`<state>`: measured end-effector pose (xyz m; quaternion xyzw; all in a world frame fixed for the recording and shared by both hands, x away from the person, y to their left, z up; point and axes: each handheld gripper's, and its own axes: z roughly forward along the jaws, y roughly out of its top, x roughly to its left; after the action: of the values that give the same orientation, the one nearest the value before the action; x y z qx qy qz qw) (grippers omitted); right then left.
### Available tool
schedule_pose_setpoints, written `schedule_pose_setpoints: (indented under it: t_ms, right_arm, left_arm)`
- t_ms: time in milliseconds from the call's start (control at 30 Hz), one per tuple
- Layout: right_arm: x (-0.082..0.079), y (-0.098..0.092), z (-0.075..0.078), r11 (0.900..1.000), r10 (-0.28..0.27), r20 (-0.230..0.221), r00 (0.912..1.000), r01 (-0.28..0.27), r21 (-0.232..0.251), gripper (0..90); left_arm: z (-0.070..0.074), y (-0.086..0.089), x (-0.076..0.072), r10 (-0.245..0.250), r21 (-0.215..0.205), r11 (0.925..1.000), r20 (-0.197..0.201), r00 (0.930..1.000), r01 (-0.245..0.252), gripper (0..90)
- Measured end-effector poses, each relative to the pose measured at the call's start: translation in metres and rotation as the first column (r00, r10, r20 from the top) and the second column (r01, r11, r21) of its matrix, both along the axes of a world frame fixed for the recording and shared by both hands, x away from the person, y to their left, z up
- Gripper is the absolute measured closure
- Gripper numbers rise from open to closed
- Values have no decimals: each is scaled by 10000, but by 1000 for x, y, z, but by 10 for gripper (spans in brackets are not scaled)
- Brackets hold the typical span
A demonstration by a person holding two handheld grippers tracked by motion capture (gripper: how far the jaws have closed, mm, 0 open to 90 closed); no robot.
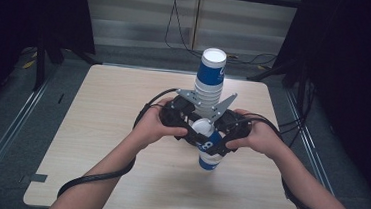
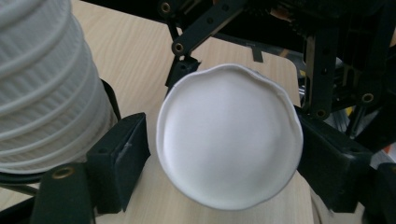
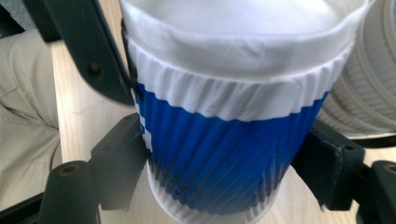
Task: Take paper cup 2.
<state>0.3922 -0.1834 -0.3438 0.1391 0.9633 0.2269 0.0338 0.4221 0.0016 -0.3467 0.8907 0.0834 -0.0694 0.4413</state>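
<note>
Blue-and-white paper cup (image 1: 209, 151) sits between two hand-held grippers near the middle of the tabletop (image 1: 96, 127), just in front of a tall stack of matching cups (image 1: 209, 81). In the right gripper view, the right hand-held gripper (image 3: 219, 163) has its black jaws pressed against the cup's ribbed blue wall on both sides, a firm hold low on the body. In the left gripper view, the left hand-held gripper (image 2: 224, 154) stands about half open around the cup's white rim (image 2: 229, 140), which looks slightly crumpled; its right jaw is at the rim, while a narrow gap shows at the left jaw, so no real grip can be claimed there. The stack of cups (image 2: 42, 84) rises just beside that left jaw.

The step in hand appears to be working a single cup free, or handing it from one gripper to the other, beside the stack. The next move likely calls for one gripper to keep the cup steady while the other either closes gently on the thin rim or backs clear, without crushing the paper or knocking the nearby stack.
</note>
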Motion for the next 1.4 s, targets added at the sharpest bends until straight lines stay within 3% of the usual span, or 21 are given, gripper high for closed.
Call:
schedule_pose_setpoints:
  t_ms: [67, 267, 400, 600, 933, 1167, 1333, 1400]
  right_arm:
    - [0, 1, 1, 10000, -21, 39, 10000, 21, 0, 224]
    - [-1, 0, 4, 9995, 14, 182, 9998, -20, 323, 215]
    - [-2, -2, 2, 9966, -46, 417, 9991, 11, 820, 192]
    - [-4, -8, -4, 9938, -407, 545, 9977, 347, 1056, 125]
    - [-6, -13, -7, 9826, -830, 600, 9947, 716, 1714, 105]
    - [-6, -17, -13, 9708, -1053, 575, 9928, 901, 2225, 100]
    - [-6, -19, -16, 9675, -1167, 500, 9919, 1022, 2313, 98]
    - [-6, -20, -16, 9661, -1259, 578, 9904, 1092, 2339, 98]
  left_arm:
    - [1, 1, 0, -140, 85, 9999, 55, 9999, 139, 279]
    - [4, 7, 0, -13, -47, 10000, -82, 10000, 13, 283]
    - [3, 13, 1, 258, -203, 9994, -241, 9994, -263, 282]
    - [4, 21, 1, 405, -341, 9985, -378, 9985, -418, 282]
    - [5, 26, 1, 537, -505, 9971, -482, 9974, -561, 282]
    - [5, 28, 1, 618, -383, 9972, -437, 9971, -635, 282]
    - [7, 31, 2, 619, -238, 9977, -321, 9976, -627, 282]
    - [7, 34, 3, 670, -373, 9970, -392, 9970, -685, 282]
